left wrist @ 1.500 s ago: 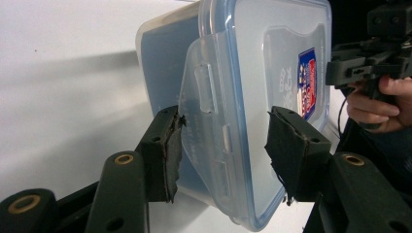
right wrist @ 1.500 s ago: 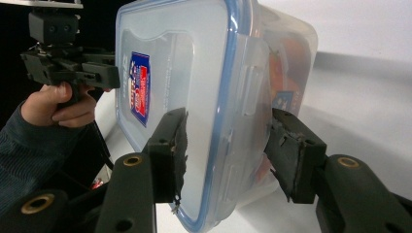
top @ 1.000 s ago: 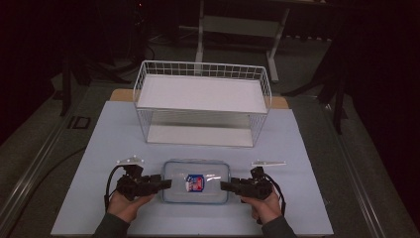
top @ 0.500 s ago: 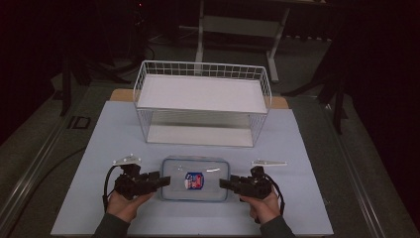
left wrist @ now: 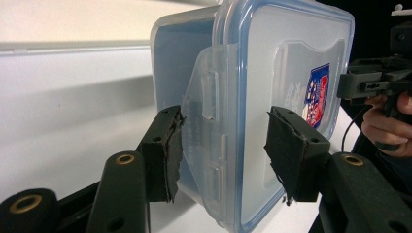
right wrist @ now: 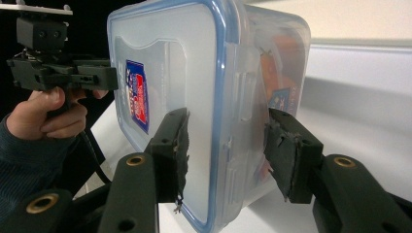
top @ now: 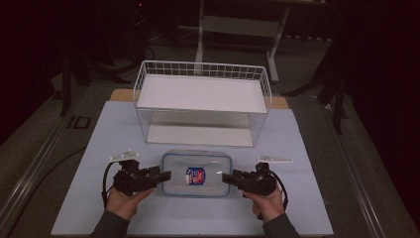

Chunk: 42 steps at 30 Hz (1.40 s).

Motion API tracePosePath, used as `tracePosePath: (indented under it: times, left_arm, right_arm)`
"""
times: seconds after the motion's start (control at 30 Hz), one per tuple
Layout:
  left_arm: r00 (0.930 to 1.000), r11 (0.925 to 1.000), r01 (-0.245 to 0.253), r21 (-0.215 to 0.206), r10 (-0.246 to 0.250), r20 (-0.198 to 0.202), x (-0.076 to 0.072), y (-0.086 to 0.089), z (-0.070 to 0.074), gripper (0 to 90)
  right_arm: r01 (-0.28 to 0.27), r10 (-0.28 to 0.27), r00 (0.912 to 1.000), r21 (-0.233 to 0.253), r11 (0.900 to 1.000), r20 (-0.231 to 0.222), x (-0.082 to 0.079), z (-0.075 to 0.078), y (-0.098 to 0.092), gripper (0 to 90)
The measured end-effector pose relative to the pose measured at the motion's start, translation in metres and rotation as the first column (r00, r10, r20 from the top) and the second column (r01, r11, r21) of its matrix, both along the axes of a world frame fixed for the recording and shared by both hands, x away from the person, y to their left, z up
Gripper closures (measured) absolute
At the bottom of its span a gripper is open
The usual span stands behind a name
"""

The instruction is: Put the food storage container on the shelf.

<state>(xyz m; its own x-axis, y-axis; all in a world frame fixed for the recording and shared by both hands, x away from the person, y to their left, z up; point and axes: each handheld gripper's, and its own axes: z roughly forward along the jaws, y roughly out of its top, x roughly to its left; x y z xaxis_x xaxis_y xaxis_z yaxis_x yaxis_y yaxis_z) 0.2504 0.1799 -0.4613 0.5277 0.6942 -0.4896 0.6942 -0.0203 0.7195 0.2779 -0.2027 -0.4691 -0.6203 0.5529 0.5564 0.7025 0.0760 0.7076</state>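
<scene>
At lower left of the high view, the left gripper is seen with its rough black pads spread wide on either side of the clear plastic container's side latch, nothing pinched. The rounded, blue-rimmed box lies low centre on the pale mat, something orange dimly visible inside. At lower right, the right gripper is spread likewise, straddling the opposite latch. Behind, a white wire basket is seen.

Both grippers are looking matte black and blocky: left gripper, right gripper. Brass-ringed screw holes are showing at the bottom of both gripper views, and the jaw pads are fraying at the edges. A black cable is looping off each, grey triangular plates are sitting on top, dark sleeves are showing at the frame's bottom.
</scene>
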Motion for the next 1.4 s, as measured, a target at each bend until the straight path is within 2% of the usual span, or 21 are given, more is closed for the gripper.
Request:
tracePosePath:
  times: [0.23,0.43,0.47,0.5,0.73,1.0,1.4]
  left_arm:
    - [0.9999,1.0,-0.001,-0.001,0.001,0.015,0.001,-0.001,0.008,48.3]
    - [0.9979,1.0,0.007,0.006,-0.007,0.064,0.004,-0.004,0.031,48.3]
    - [0.9979,1.0,0.007,0.006,-0.007,0.064,0.004,-0.004,0.031,48.3]
    - [0.9967,1.0,0.007,0.006,-0.007,0.08,0.005,-0.004,0.039,48.3]
    - [0.993,1.0,0.002,-0.004,-0.002,0.118,0.008,-0.006,0.056,48.4]
    - [0.9902,1.0,0.001,-0.001,-0.001,0.14,0.01,-0.006,0.066,48.4]
    - [0.9824,0.9999,0.0,-0.013,0.002,0.187,0.011,-0.003,0.087,48.5]
  right_arm:
    - [0.001,0.0,0.9996,-0.002,1.0,0.028,0.001,0.01,-0.001,52.0]
    - [0.007,-0.007,0.9977,0.002,1.0,0.068,0.001,0.026,-0.003,52.0]
    - [0.007,-0.007,0.9977,0.002,1.0,0.068,0.001,0.026,-0.003,52.0]
    - [0.01,-0.01,0.9961,0.006,1.0,0.088,0.002,0.035,-0.004,52.0]
    - [0.018,-0.019,0.9907,0.011,1.0,0.135,0.005,0.055,-0.005,51.9]
    - [0.023,-0.026,0.9868,0.019,1.0,0.16,0.006,0.067,-0.005,51.8]
    - [0.022,-0.024,0.9751,0.015,1.0,0.221,0.009,0.091,-0.002,51.8]
